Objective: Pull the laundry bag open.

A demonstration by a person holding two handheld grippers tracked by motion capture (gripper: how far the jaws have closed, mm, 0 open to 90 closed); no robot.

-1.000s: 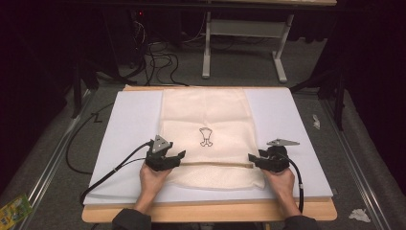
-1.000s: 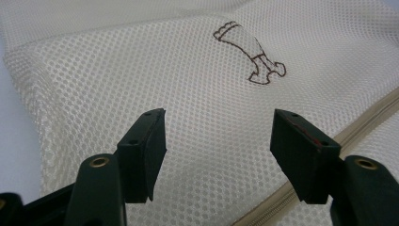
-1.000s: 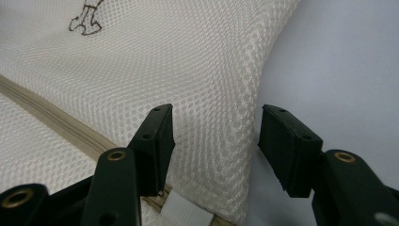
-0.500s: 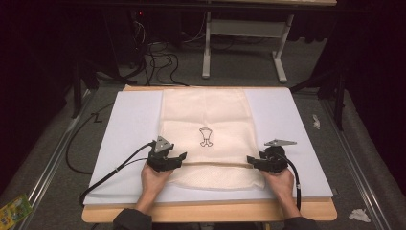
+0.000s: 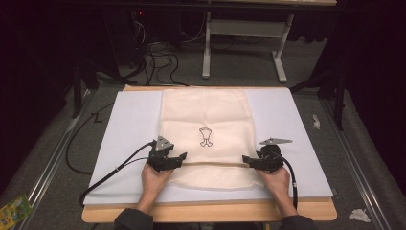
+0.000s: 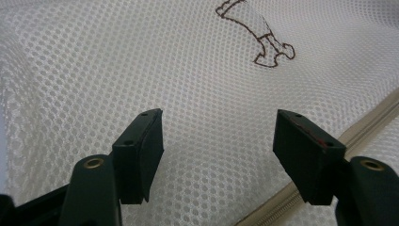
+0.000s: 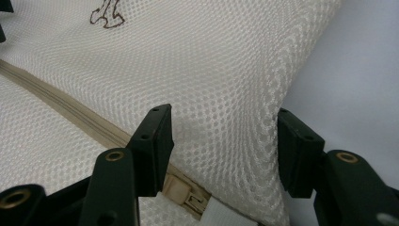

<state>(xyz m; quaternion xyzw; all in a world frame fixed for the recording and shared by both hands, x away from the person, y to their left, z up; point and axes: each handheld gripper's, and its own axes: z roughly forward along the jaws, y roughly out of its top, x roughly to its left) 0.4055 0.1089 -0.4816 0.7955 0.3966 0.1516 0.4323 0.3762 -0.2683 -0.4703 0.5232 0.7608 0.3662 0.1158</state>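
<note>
Cream mesh bag (image 5: 206, 124) lies flat, zipper (image 7: 70, 115) closed

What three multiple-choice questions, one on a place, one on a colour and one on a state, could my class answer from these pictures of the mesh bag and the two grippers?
1. Where does the zip pull lie?
A. Beside the printed figure
B. At the bag's far edge
C. At the zip's end, by the right gripper
2. What colour is the mesh bag?
A. Cream
B. Blue
C. Black
3. How do the jaws of the left gripper stand?
A. Shut on the zip
B. Apart, with mesh between them
C. Shut on a cable

Answers:
1. C: the right gripper view shows the pull beside the inner jaw of the right gripper, at the end of the zip, far from the printed figure.
2. A: the bag looks cream against the white mat.
3. B: the left gripper view shows both jaws wide apart over the mesh.
</note>
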